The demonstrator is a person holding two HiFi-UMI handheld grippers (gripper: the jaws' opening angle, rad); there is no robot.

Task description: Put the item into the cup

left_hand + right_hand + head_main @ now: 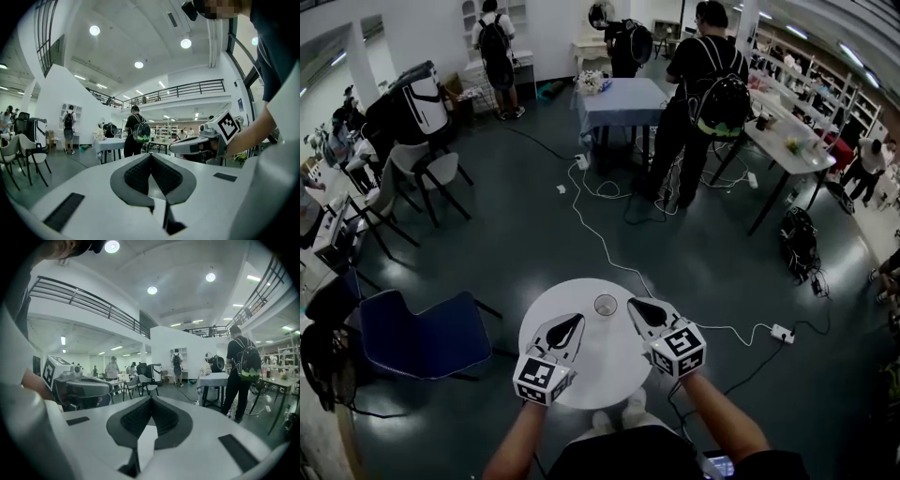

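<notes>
both grippers hang over the round white table (600, 367), and both are empty. your left gripper (571, 325) has its dark ribbed jaws pressed together with nothing between them. your right gripper (640, 308) matches it, jaws together on nothing. the small pale round cup (606, 305) stands upright on the far part of the table, between the two sets of tips and just beside the right one. the item i can't pick out: nothing else lies on the tabletop, and whether it sits inside the cup is too small to tell. anything that fits that cup is probably small and light, so if you have to pick it, pinch across its middle with just the tips. the cup looks light and easy to tip, so leave its rim alone.
</notes>
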